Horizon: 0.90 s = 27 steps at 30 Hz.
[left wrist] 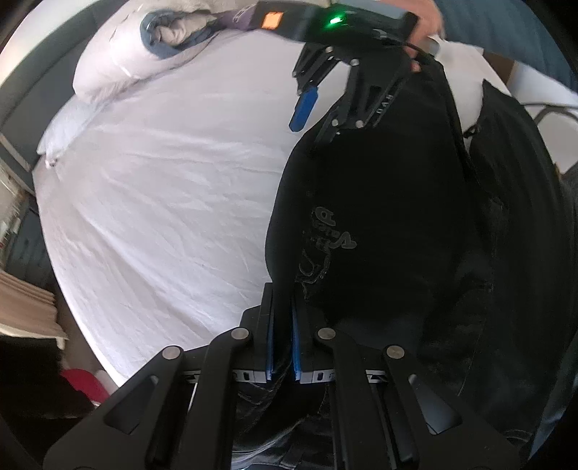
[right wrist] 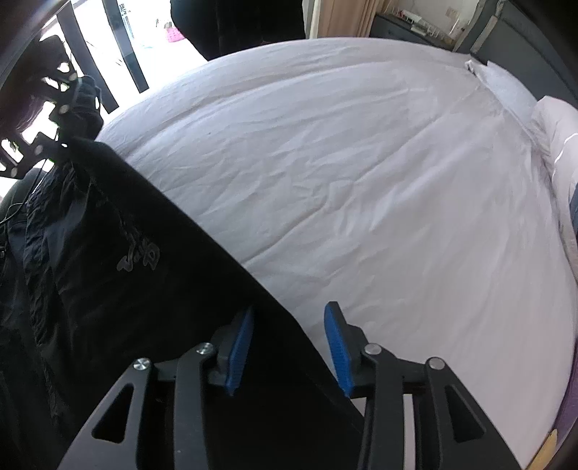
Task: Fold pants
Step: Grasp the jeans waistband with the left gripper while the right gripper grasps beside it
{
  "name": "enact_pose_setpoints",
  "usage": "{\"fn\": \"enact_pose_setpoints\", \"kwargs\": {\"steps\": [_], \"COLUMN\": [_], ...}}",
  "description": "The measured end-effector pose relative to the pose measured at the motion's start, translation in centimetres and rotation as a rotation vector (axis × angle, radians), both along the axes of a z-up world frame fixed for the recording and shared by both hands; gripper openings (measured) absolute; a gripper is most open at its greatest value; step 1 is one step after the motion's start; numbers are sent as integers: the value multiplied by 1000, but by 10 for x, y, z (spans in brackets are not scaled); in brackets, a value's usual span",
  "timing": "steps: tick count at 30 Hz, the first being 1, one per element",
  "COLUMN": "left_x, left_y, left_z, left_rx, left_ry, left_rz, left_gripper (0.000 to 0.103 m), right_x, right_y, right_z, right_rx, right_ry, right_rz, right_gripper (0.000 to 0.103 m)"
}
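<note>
- The black pants (left wrist: 379,202) lie on the white bed sheet (left wrist: 162,202), along the side of the bed nearest me; one edge is lifted up off the sheet; a faint grey logo (left wrist: 334,231) shows on the cloth.
- My left view shows the pants from one end, dark and bunched; it also shows a pile of pillows (left wrist: 119,61) and a rolled blanket (left wrist: 173,32) at the far end of the bed; my right view shows only a bit of pillow at its edge.
- My right view shows the straight edge of the pants (right wrist: 202,231) running across the sheet (right wrist: 343,173), and a bright window behind; the left view does not show that.
- My left gripper (left wrist: 283,318) points steeply down; its blue pads (left wrist: 297,340) are pressed together, pinching the edge of the pants.
- My right gripper (right wrist: 289,347) points steeply down too; its blue pads (right wrist: 337,347) are partly spread with the pants edge between them; I cannot see them pressing the cloth.
- In my left view a hand (left wrist: 426,21) holds the right gripper (left wrist: 325,108) from above.
</note>
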<state>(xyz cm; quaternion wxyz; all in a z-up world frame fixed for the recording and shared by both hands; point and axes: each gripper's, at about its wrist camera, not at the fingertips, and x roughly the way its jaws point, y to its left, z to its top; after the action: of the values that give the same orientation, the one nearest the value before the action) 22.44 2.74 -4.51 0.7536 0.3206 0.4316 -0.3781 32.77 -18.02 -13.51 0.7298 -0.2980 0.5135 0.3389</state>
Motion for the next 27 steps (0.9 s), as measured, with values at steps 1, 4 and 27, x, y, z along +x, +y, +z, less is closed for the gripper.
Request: {"fn": "enact_pose_setpoints", "kwargs": {"steps": [1, 4, 27], "left_x": [-6, -14, -28], "left_y": [-1, 3, 19], "left_z": [9, 12, 22], "left_rx": [8, 0, -50], "left_ry": [-19, -33, -51], "left_rz": [-6, 4, 104], "left_gripper": [6, 6, 6], "right_x": [2, 4, -52], "right_y": [0, 2, 3], "right_z": [-1, -5, 31], "right_rx": [-5, -14, 16], "right_ry": [7, 35, -85], "right_rz": [4, 29, 44], "right_gripper": [44, 44, 4]}}
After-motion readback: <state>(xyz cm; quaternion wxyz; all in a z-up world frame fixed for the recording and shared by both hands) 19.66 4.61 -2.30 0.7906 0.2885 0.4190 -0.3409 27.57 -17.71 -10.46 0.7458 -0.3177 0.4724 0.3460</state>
